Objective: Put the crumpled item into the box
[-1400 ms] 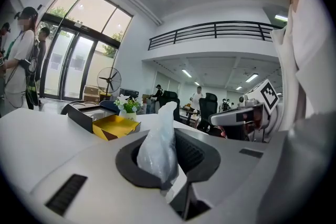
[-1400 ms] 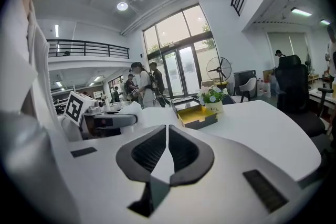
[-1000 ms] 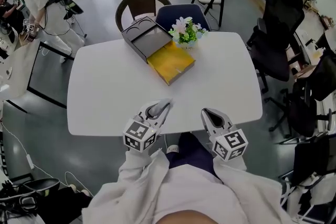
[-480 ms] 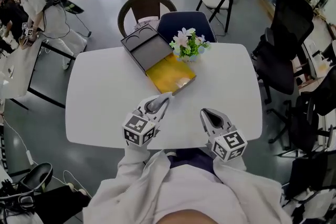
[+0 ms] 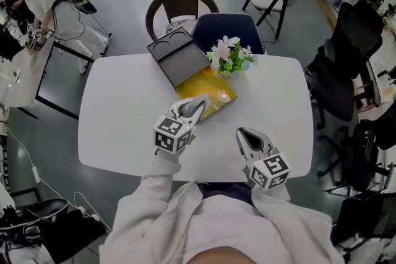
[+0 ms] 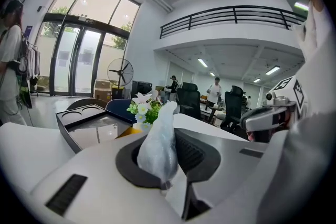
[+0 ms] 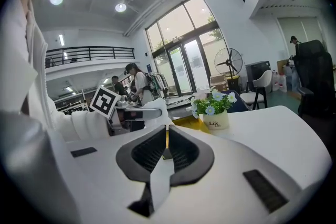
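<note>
Left claw (image 5: 198, 102) clamps the wad (image 6: 159, 147) at the box's (image 5: 218, 88) near edge. Let go too soon, it likely lands on the surface (image 5: 124, 114). Right claw (image 5: 243, 133) is pressed together, empty.

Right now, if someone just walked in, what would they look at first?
Probably the bright yellow box, open in the middle of the white table, with its dark lid at its far side and a little pot of flowers beside it. Next, the left tool, which pinches a crumpled plastic wad at the box's near edge. The right tool sits shut and empty near the person.
</note>
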